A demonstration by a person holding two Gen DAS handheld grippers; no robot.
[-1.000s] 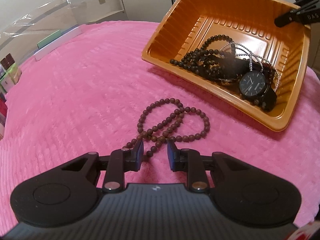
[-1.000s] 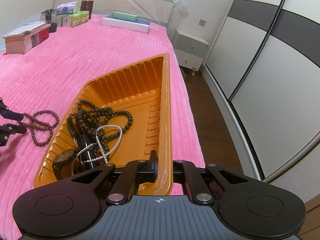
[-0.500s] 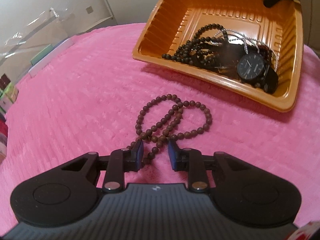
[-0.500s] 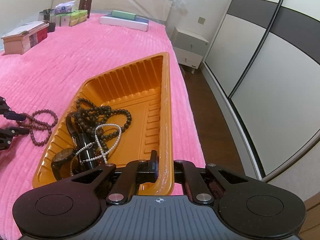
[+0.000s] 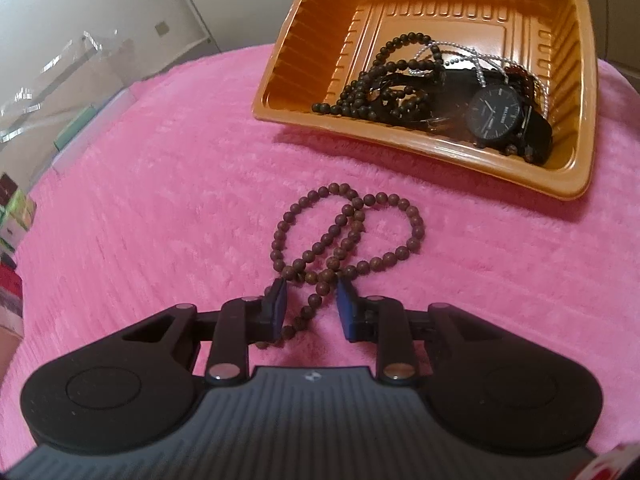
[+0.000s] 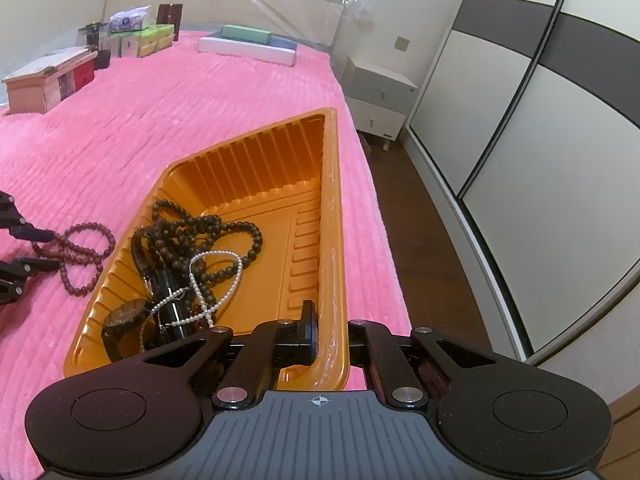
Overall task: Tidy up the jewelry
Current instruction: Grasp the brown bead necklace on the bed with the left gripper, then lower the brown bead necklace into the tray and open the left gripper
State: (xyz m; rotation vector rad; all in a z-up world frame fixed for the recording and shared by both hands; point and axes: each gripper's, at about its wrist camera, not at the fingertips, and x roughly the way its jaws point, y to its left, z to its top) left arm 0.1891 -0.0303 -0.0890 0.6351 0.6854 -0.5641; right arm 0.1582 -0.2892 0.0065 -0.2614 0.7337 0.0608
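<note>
Bedspread (image 5: 140, 208), pink and ribbed, fills most of both views, and everything else is placed here against the orange tray (image 5: 576, 92) resting on it. Beyond the tray's far end, in the right wrist view, a white bedside cabinet (image 6: 378, 92) stands by the wardrobe doors (image 6: 520, 100), and boxes (image 6: 52, 80) sit well away from the tray along the far side of the bedspread.

Inside the tray, heaped toward one end, lie a string of dark beads (image 6: 200, 228), a black watch (image 5: 496, 114) and a thin pearl chain (image 6: 218, 280), all tangled together. The other end of the tray is bare ribbed plastic.

Just outside the tray, on the bedspread and not touching it, lies a brown bead necklace (image 5: 348, 232) in two crossed loops.

The right gripper (image 6: 332, 332) is at the tray's near rim: one finger (image 6: 307, 320) stands inside against the wall and the other sits outside it, so the rim is pinched between them.

The left gripper (image 5: 311, 300) is beside the tray, low over the bedspread, its blue pads (image 5: 280, 300) set a moderate gap apart. The tail end of the brown bead necklace runs through that gap; one pad seems to touch the beads, but the strand is not clamped.
</note>
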